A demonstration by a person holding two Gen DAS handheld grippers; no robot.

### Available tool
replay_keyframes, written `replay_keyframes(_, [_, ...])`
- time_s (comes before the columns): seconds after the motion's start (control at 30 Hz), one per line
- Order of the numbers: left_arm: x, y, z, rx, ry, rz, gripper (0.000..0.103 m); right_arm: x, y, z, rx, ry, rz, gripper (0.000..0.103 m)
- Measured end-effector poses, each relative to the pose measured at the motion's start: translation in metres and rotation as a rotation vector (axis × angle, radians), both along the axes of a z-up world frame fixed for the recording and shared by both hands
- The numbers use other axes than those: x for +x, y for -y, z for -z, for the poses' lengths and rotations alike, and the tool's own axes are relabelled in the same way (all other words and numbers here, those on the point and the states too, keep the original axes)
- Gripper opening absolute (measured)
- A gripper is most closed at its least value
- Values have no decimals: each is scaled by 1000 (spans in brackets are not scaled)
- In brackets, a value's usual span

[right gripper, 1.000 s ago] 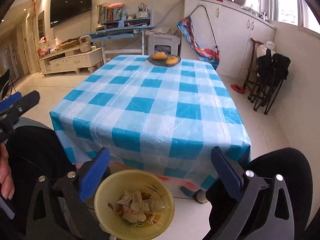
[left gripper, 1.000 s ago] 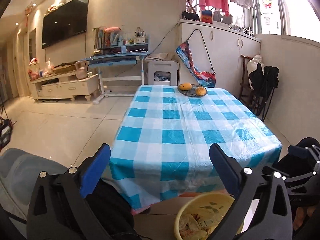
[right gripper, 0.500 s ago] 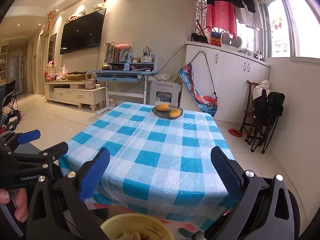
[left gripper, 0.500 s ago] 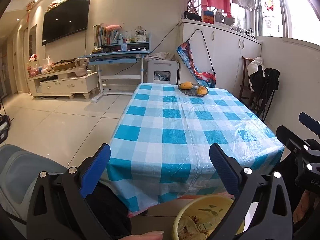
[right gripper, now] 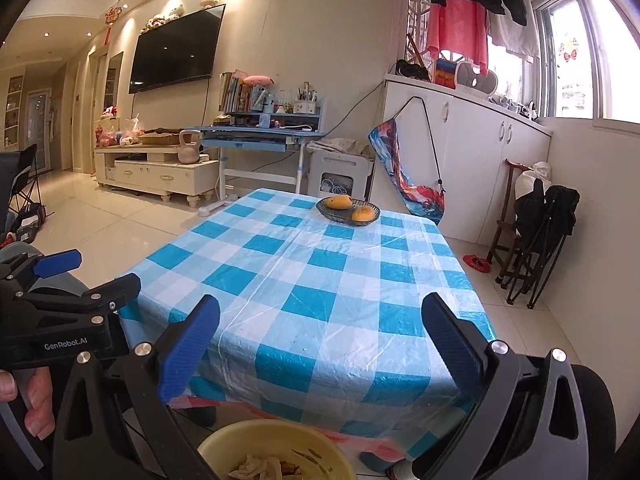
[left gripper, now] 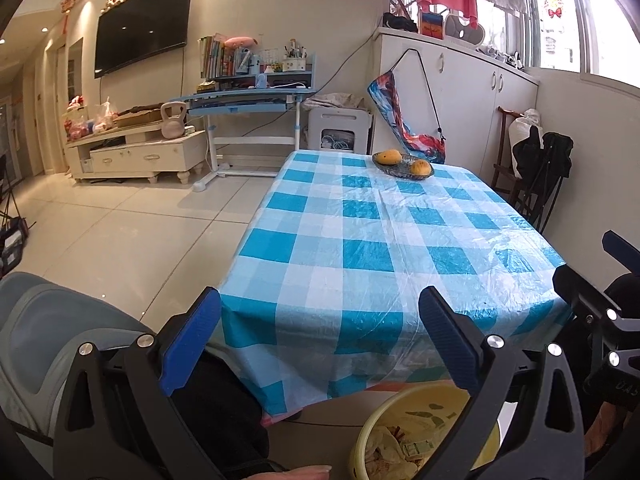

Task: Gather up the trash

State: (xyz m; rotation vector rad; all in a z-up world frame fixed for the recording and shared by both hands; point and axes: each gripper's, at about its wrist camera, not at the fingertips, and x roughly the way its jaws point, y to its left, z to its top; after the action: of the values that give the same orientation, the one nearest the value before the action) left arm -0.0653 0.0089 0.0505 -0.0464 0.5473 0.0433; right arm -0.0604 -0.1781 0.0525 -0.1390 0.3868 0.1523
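Note:
A yellow bowl (left gripper: 416,432) holding crumpled trash scraps sits low in front of the table, near the person's knees; its rim (right gripper: 256,440) also shows in the right wrist view. My left gripper (left gripper: 320,344) is open, blue pads wide apart, above and behind the bowl. My right gripper (right gripper: 320,348) is open too, empty, facing the blue-and-white checked table (right gripper: 320,280). The left gripper's body (right gripper: 60,312) appears at the left of the right wrist view, held by a hand (right gripper: 36,408).
A dark dish with two orange fruits (left gripper: 404,162) stands at the table's far end. Folded black chairs (right gripper: 540,236) lean on the right wall. A blue desk (left gripper: 248,104), TV cabinet (left gripper: 136,152) and tiled floor lie to the left. A grey seat (left gripper: 48,344) is at lower left.
Both grippers have tilted upward and risen: the bowl has slid to the bottom edge of each view and more of the room shows. Both stay open.

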Motion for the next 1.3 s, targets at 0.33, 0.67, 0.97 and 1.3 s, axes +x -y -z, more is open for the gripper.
replay_keyframes(0.33, [2, 4, 1, 13, -6, -5, 95, 0, -5, 2, -18, -11, -18, 97])
replay_keyframes(0.67, [3, 3, 2, 14, -3, -4, 95, 0, -8, 3, -31, -15, -27, 97])
replay_keyframes(0.97, [3, -2, 7, -64, 5, 42, 96, 1, -8, 5, -25, -23, -33, 97])
replay_keyframes(1.3, [7, 21, 10, 53, -25, 94, 96, 13, 11, 11, 3, -58, 63, 97])
